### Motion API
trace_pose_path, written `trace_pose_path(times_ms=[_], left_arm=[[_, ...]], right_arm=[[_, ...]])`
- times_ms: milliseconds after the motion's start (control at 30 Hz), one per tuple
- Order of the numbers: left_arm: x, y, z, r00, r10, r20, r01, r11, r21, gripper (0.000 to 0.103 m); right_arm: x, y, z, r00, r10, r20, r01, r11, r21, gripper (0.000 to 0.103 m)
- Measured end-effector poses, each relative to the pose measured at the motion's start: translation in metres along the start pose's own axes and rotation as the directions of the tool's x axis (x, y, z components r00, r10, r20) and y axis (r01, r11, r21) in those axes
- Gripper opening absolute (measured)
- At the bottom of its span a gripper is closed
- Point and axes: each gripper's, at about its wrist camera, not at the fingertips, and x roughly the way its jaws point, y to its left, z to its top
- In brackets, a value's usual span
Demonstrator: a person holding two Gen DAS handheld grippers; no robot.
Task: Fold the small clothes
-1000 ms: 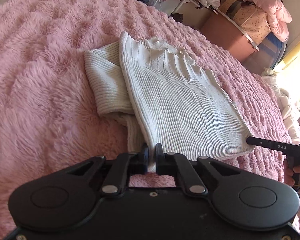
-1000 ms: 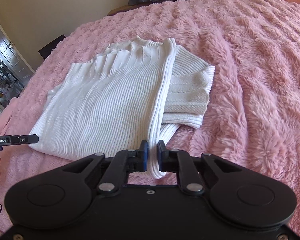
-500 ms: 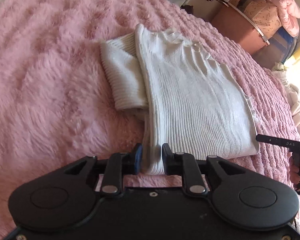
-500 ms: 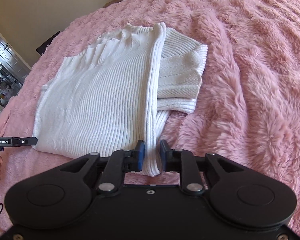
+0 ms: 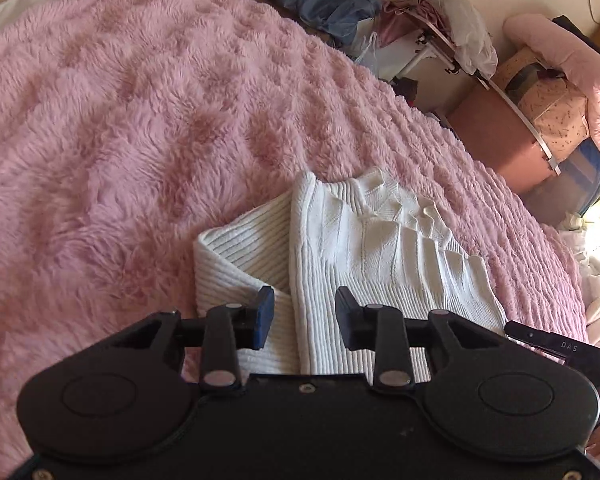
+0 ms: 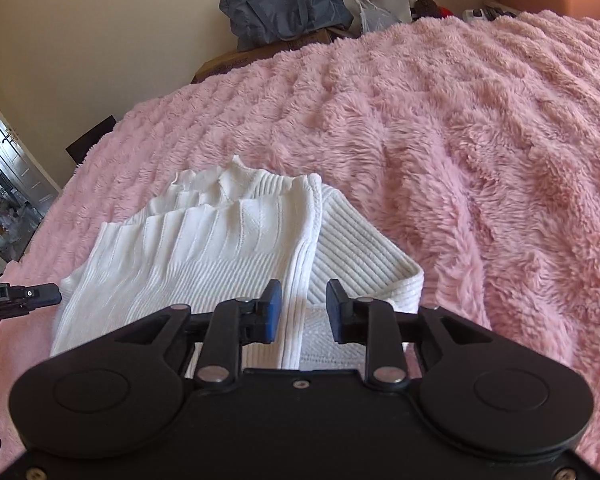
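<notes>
A white ribbed knit sweater [image 5: 380, 256] lies folded on the pink fluffy blanket [image 5: 120, 120], one sleeve sticking out from under the folded edge. My left gripper [image 5: 304, 316] is open, its jaws standing either side of the folded edge without pinching it. In the right wrist view the same sweater [image 6: 204, 248] lies in front, and my right gripper [image 6: 302, 312] is open astride the folded edge at the other end. Each gripper's tip shows at the edge of the other's view: the right one [image 5: 556, 346], the left one [image 6: 24, 298].
The pink blanket [image 6: 460, 140] spreads wide around the sweater. Beyond the bed stand a blue-grey bag [image 6: 288, 8], a brown storage box [image 5: 500, 136], a drying rack with clothes [image 5: 440, 40] and pink bedding [image 5: 572, 64].
Both grippers have opened and let go of the sweater's folded edge. Both have moved forward over the sweater, which now lies flat on the blanket.
</notes>
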Motion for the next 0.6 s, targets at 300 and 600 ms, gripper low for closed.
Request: trace_pose_path(times_ms=[300,600], left_arm=[[0.025,0.004,0.006,1.0,-0.021,-0.015,0.021,0.999,-0.031,0.03],[0.044,0.004,0.017,1.0,-0.006,-0.005,0.006,0.998,-0.069,0.016]], right_arm=[[0.022,0.001,0.001,0.999,0.028,-0.025,-0.028,0.999,0.021,0.014],[0.025,0.004,0.002,1.0,0.012,-0.025,-0.012,1.0,-0.004,0.013]])
